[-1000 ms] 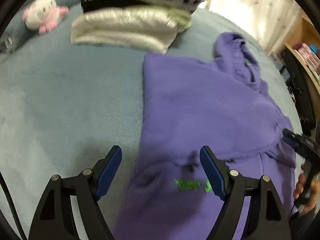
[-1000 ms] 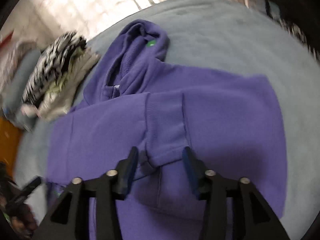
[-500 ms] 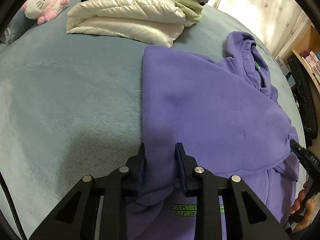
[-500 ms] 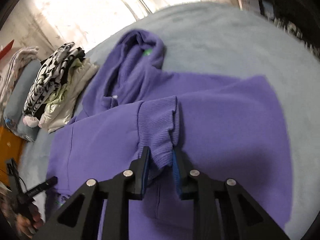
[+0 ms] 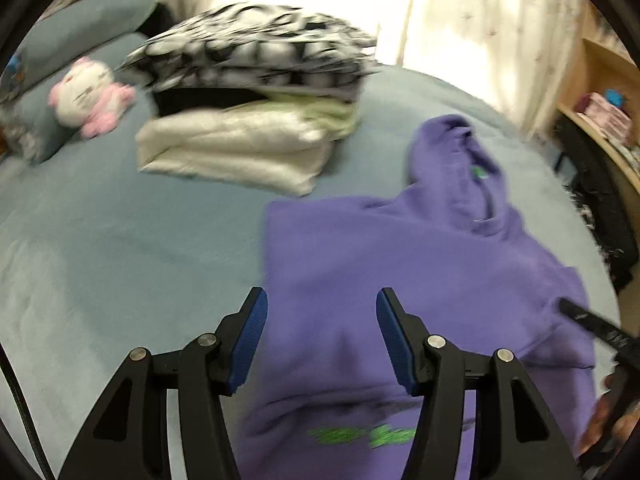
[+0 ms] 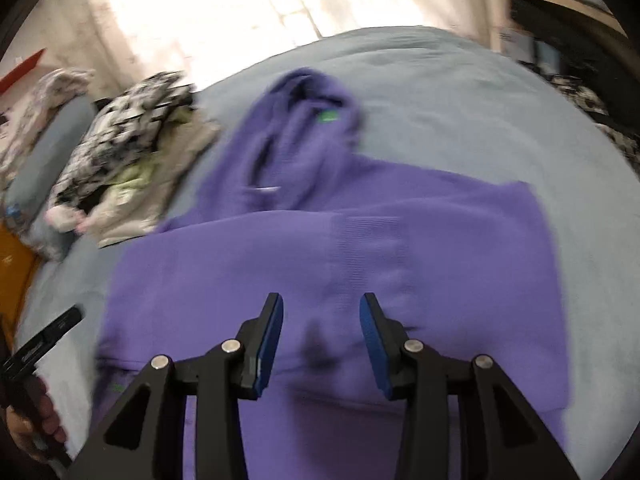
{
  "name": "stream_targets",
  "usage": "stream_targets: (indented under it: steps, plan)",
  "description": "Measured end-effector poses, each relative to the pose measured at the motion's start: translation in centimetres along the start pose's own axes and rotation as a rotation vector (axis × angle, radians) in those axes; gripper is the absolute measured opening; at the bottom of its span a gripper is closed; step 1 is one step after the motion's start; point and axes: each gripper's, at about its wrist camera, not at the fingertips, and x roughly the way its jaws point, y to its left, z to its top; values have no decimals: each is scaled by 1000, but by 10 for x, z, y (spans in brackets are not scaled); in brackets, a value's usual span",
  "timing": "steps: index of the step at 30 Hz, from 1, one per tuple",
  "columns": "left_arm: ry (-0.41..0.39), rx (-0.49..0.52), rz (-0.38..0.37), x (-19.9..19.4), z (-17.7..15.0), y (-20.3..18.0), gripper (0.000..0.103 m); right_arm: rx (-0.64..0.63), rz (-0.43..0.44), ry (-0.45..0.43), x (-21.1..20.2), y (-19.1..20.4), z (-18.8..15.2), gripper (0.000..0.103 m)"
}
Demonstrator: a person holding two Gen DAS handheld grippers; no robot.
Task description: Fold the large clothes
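Left gripper jaws wide, empty; right gripper likewise, both above purple hoodie lying on grey-blue bed. Fleece looks soft, floppy, light-ish; blur limits certainty. Grip at hem, ribbed cuff.

The hoodie lies flat on the bed, its hood at the far end, its sleeves folded across the body. A stack of folded clothes sits on the bed beyond and left of it, with a plush toy further left against a pillow. Shelves stand to the right.
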Motion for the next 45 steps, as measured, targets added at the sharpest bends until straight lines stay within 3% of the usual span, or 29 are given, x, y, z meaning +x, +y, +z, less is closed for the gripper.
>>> stream_targets:
  steps: [5, 9, 11, 14, 16, 17, 18, 19, 20, 22, 23, 31, 36, 45]
  plan:
    - [48, 7, -46, 49, 6, -45, 55, -62, 42, 25, 41, 45, 7, 40]
    - [97, -15, -5, 91, 5, -54, 55, -61, 10, 57, 73, 49, 13, 40]
    - [100, -8, 53, 106, 5, -47, 55, -88, -30, 41, 79, 43, 17, 40]
    - [36, 10, 95, 109, 9, -30, 51, -97, -125, -3, 71, 16, 24, 40]
    - [24, 10, 70, 108, 11, -18, 51, -49, -109, -11, 62, -16, 28, 36]
    - [23, 9, 58, 108, 12, -13, 51, -31, -81, -9, 59, -26, 29, 25]
    - [24, 13, 45, 107, 12, -10, 51, -16, -64, -8, 55, -36, 29, 15]
    - [23, 18, 41, 106, 13, -10, 51, -9, -54, -9, 50, -42, 28, 12]
    - [21, 26, 49, 104, 14, -11, 51, -9, -65, -15, 46, -44, 27, 14]
    - [26, 33, 56, 102, 14, -8, 51, -21, -167, -24, 40, -48, 24, 28]
    - [31, 32, 56, 100, 14, -9, 52, -9, -163, -25, 38, -52, 22, 35]
    - [68, 15, 36, 73, 12, -12, 65, 75, -139, 0, 21, -57, 13, 37]
    - [54, 28, 34, 44, 5, -14, 66, 116, -90, 17, 2, -50, 3, 37]
    - [38, 26, 40, -17, -15, -13, 66, 72, -69, -6, -52, -22, -24, 37]
